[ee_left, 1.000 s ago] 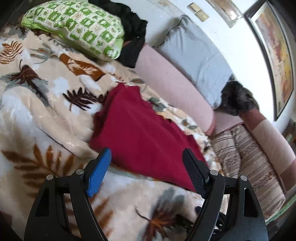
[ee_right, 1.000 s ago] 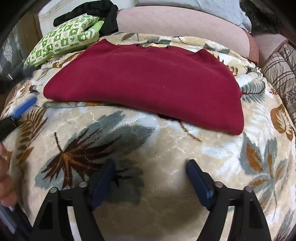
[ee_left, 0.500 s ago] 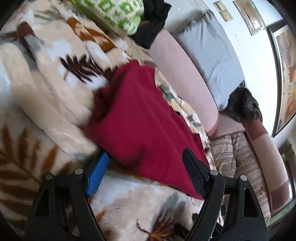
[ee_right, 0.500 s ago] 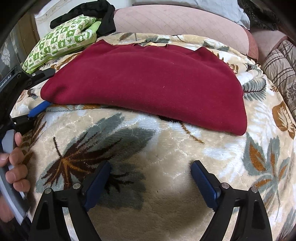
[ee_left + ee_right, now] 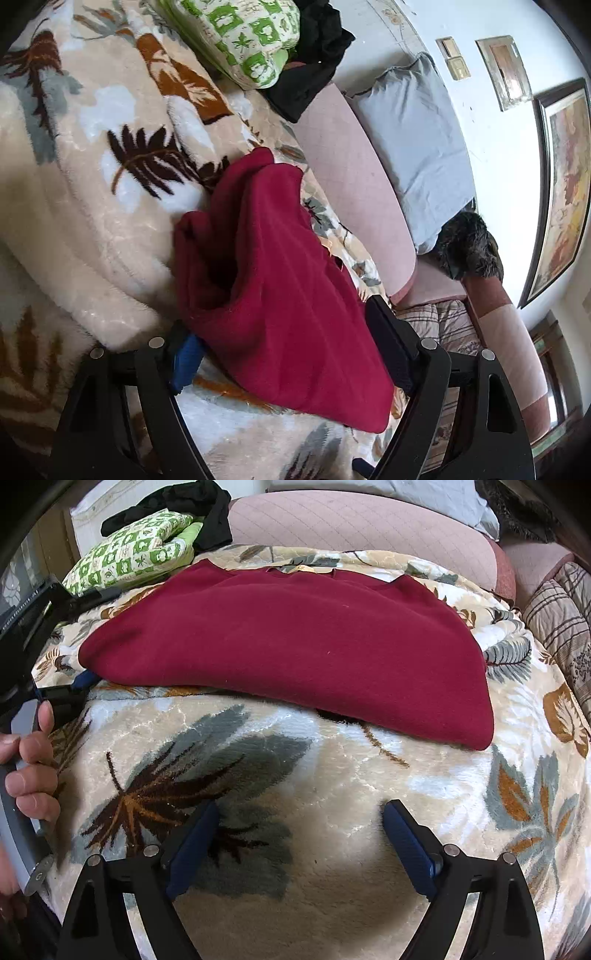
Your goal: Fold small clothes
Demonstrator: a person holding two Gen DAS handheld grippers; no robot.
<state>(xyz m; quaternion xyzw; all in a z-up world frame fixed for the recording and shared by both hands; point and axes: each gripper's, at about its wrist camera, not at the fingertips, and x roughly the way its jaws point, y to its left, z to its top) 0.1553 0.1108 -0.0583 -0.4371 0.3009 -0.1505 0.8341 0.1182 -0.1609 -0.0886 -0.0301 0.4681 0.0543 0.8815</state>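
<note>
A dark red garment (image 5: 295, 642) lies flat on a leaf-patterned blanket (image 5: 295, 775). In the left wrist view the garment (image 5: 280, 295) fills the middle, its near corner between my left gripper's (image 5: 284, 347) open jaws. One blue pad (image 5: 186, 358) is tucked under the cloth edge, the other finger (image 5: 388, 339) is above it. In the right wrist view the left gripper (image 5: 79, 661) sits at the garment's left corner. My right gripper (image 5: 299, 845) is open and empty over bare blanket, short of the garment's near edge.
A green checked pillow (image 5: 136, 557) and black clothing (image 5: 207, 517) lie at the far left. A pink bolster (image 5: 351, 517), a grey pillow (image 5: 413, 140) and a striped cushion (image 5: 561, 620) line the back and right. A framed picture (image 5: 561, 184) hangs on the wall.
My left gripper has moved forward onto the garment's left corner, and the cloth now lies between its jaws. My right gripper has drawn back slightly over the blanket.
</note>
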